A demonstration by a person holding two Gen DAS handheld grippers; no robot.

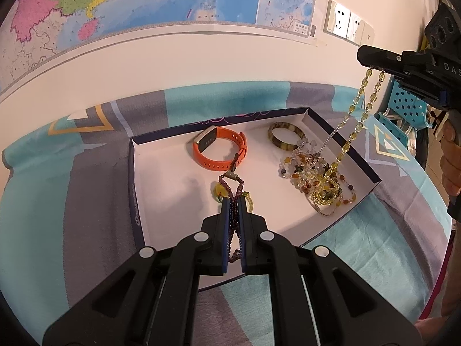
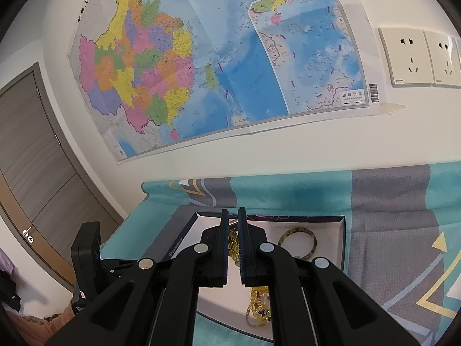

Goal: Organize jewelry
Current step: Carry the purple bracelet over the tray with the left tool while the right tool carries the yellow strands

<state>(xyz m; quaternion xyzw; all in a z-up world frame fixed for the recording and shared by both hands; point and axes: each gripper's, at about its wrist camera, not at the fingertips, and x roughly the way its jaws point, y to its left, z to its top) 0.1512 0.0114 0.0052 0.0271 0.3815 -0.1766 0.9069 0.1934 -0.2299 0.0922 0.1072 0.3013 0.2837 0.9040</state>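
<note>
- Where a teal and grey cloth covers the surface, holds a shallow box against a white wall with map and sockets.
- Left gripper: clenched on a purple bead strand over the box.
- Right gripper: pinching a yellow necklace, hanging down into a bead pile.
- Left view only: orange watch, bangle in full.
- Right view only: grey door.

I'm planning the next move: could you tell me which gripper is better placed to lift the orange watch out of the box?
Probably neither yet, since both are full. The left gripper, shut on the purple bead bracelet, sits nearest the orange watch; the right gripper holds the yellow necklace high.
</note>
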